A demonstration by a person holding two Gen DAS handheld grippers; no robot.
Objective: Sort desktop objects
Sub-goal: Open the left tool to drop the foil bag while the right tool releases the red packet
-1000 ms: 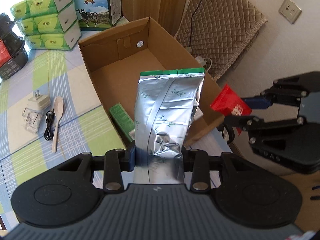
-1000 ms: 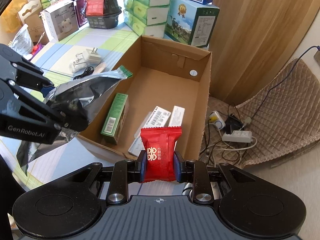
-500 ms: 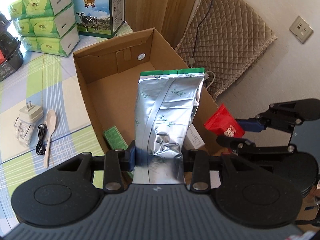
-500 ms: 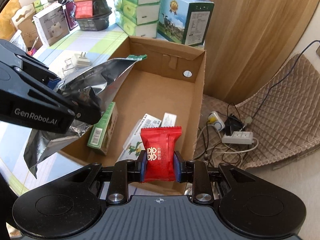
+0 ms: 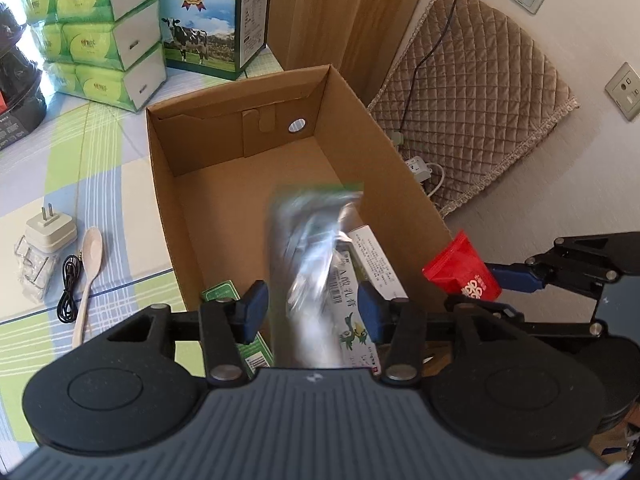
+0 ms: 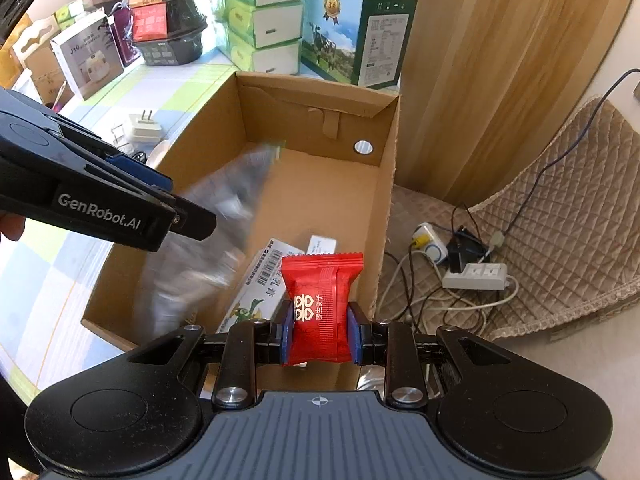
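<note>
An open cardboard box (image 5: 160, 184) stands at the table's right end. A silver foil bag (image 5: 312, 248), motion-blurred, drops loose between the spread fingers of my left gripper (image 5: 312, 306), which is open over the box's near end. In the right wrist view the bag (image 6: 208, 240) is a blur under the left gripper (image 6: 120, 208). My right gripper (image 6: 320, 336) is shut on a red candy packet (image 6: 322, 304) just outside the box's near right corner. The packet (image 5: 460, 268) also shows in the left wrist view. A green box (image 5: 218, 292) and white boxes (image 5: 368, 256) lie inside.
On the checked tablecloth left of the box lie a white charger plug (image 5: 50, 228), a wooden spoon (image 5: 90, 256) and a black cable (image 5: 68, 292). Green tissue packs (image 5: 96, 32) and a milk carton (image 5: 212, 16) stand behind. A power strip (image 6: 476, 276) lies on the floor by a quilted cushion (image 5: 472, 112).
My left gripper has opened and let go of the silver bag, which is now falling into the box. Both grippers moved further over the box; the right still holds the red packet.
</note>
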